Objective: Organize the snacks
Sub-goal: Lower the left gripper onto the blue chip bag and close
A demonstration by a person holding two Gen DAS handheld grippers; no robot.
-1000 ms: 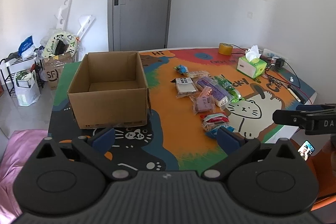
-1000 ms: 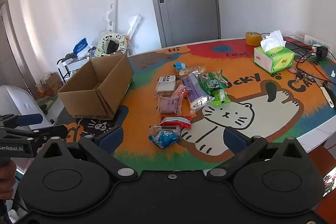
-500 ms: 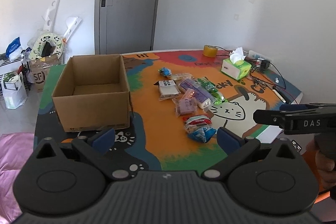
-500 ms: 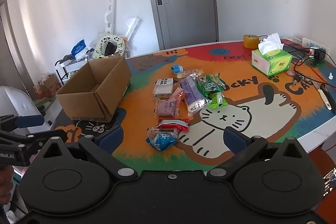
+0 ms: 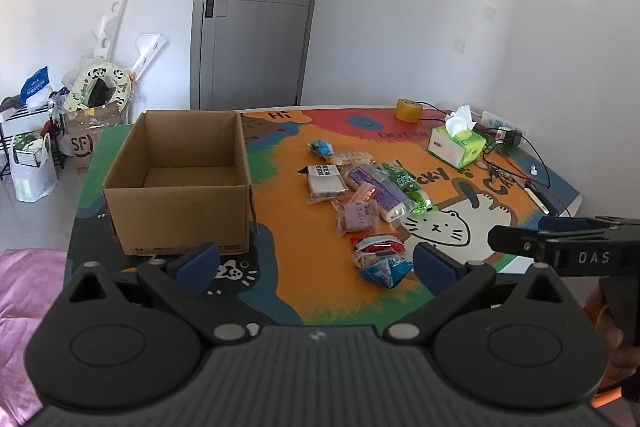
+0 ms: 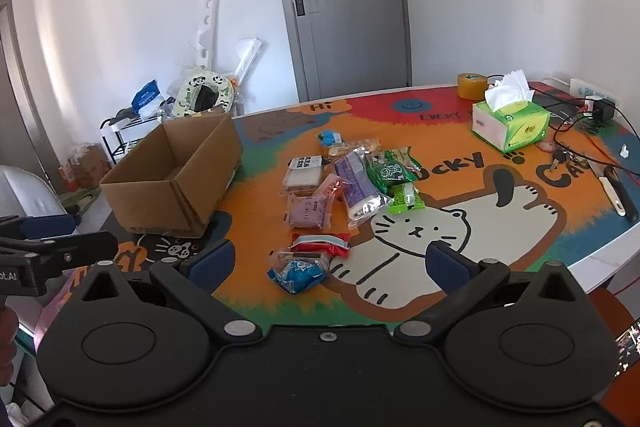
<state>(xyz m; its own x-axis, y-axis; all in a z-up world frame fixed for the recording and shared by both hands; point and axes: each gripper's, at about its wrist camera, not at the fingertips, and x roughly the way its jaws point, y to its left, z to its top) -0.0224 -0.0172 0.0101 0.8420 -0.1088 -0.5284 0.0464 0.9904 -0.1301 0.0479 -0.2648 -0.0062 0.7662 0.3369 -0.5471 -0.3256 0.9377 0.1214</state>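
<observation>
An open, empty cardboard box (image 5: pixel 180 183) (image 6: pixel 176 175) stands on the left of the colourful table mat. Right of it lie several snack packets: a blue one (image 5: pixel 384 269) (image 6: pixel 298 273) nearest me, a red one (image 5: pixel 378 243) (image 6: pixel 320 241), a purple one (image 5: pixel 358 215) (image 6: pixel 308 211), a long lilac pack (image 6: pixel 358 185), green packs (image 6: pixel 392 171) and a white-and-black pack (image 5: pixel 324 181). My left gripper (image 5: pixel 316 261) hovers open above the table's near edge, with nothing between its fingers. My right gripper (image 6: pixel 328 263) is open too, just short of the blue packet.
A green tissue box (image 6: pixel 510 121), a tape roll (image 6: pixel 472 85), cables with a plug (image 6: pixel 596 113), keys and a knife (image 6: pixel 618 195) sit at the table's right side. Bags and clutter (image 5: pixel 80 115) stand on the floor beyond the box, below a grey door (image 5: pixel 256 7).
Both grippers have pulled back and risen, so the table looks farther away. The box and snacks have not moved. Both pairs of fingers stay open.
</observation>
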